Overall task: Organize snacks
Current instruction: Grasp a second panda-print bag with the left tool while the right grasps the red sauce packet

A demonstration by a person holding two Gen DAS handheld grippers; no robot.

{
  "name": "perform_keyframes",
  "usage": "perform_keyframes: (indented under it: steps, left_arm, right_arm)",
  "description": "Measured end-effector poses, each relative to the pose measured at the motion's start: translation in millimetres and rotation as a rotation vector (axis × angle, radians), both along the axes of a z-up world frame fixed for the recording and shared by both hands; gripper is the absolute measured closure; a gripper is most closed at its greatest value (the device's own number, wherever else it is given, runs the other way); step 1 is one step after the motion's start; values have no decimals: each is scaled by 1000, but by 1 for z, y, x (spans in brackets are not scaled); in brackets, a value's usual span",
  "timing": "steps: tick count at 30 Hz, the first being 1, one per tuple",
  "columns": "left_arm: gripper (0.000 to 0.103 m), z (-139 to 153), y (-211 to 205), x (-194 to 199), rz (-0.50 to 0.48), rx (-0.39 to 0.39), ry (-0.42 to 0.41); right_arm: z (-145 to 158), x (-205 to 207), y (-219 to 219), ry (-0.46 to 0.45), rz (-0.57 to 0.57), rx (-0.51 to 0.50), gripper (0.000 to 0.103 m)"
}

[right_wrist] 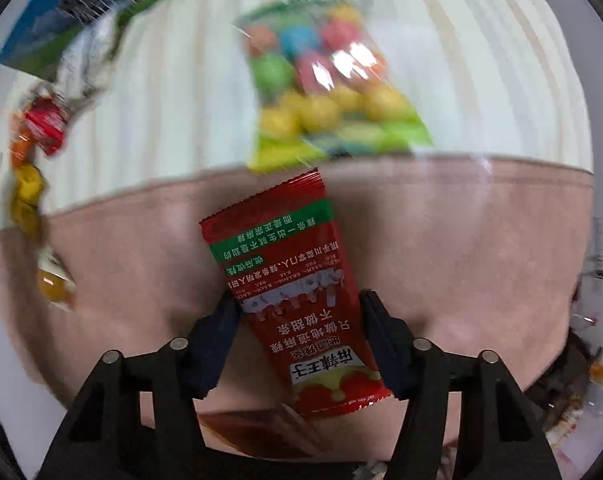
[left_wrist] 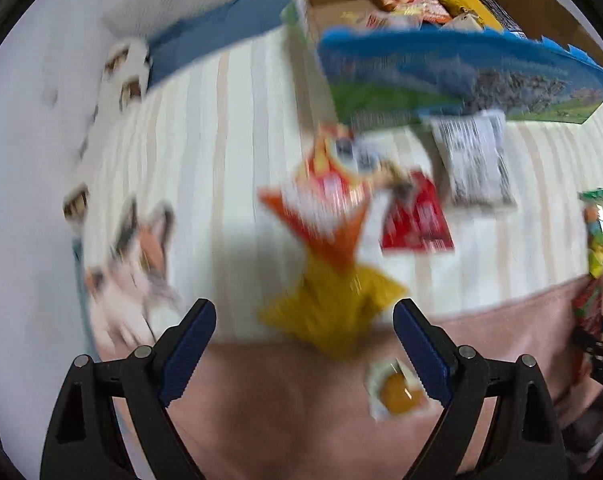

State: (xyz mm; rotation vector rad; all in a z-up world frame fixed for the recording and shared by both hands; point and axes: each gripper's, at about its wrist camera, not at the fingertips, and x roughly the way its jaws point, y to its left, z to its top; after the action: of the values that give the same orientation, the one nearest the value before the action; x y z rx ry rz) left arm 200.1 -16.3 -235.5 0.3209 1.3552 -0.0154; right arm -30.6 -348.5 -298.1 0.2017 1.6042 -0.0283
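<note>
Right wrist view: right tongs (right_wrist: 299, 316) grip the red sachet (right_wrist: 289, 292), long axis pointing forward, while left tongs (left_wrist: 305, 320), spread wide and empty, have the cardboard box (left_wrist: 421, 8) far ahead.

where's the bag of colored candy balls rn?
The candy ball bag lies on the striped cloth, in the right wrist view straight ahead of the right gripper, just beyond the red spicy-strip packet it holds.
</note>
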Motion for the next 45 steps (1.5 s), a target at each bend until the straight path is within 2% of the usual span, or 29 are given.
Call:
perform_keyframes:
  steps: [7,11,12,13,14,15,18,20,24,28,29,30,32,35,37,38,39,41,45]
  left_arm:
    - [12,-21,-30,67,-190,83,62]
    - [12,-41,-43,87,-259,95,113]
    - [23,-45,-42,88,-258,95,115]
    - [48,-48,-42,88,-255,84,125]
    - [53,-52,-40,88,-232,77,145]
    - [53,-54,-35,87,-202,72,147]
    - [53,-52,-20,77,-96,15,140]
    - [53,-51,-7,67,-14,-42,150]
    - [53,-43,11,39,103,-117,134]
    - [54,-26,24,13,175,-184,120]
    - [54,-19,25,6,193,-211,109]
    - [54,-12,23,1,196,-233,104]
    - [54,0,14,-9,185,-258,97]
    - [54,6,-8,-17,142,-268,100]
    - [54,-3,-27,-20,123,-256,117]
    - [54,-15,-39,-24,115,-250,129]
    - [54,-23,-44,-22,117,-250,141]
    - [54,-39,-54,-21,115,-244,169]
    - [54,-61,-66,-21,117,-240,191]
  right_arm:
    - [5,18,10,-10,-74,100,43]
    - [-2,23,4,36,-157,150,36]
    - [-5,23,0,42,-163,153,36]
    - [-6,30,1,47,-164,155,36]
    - [-6,29,1,47,-158,152,36]
    - [-6,41,5,46,-154,150,36]
    - [-8,43,17,26,-129,127,40]
    - [-7,39,27,16,-104,109,54]
    - [-6,23,45,20,-76,124,69]
    - [-8,18,52,43,-77,148,69]
    - [-12,17,52,56,-104,173,64]
    - [-14,17,53,64,-122,193,60]
    - [-20,18,59,75,-143,220,45]
    - [-27,24,75,78,-106,181,33]
    - [-28,24,89,63,-55,106,35]
    - [-28,23,96,47,-31,59,43]
    - [-28,21,99,35,-15,31,46]
    - [-24,16,102,16,3,18,55]
    - [-9,2,98,-5,38,8,56]
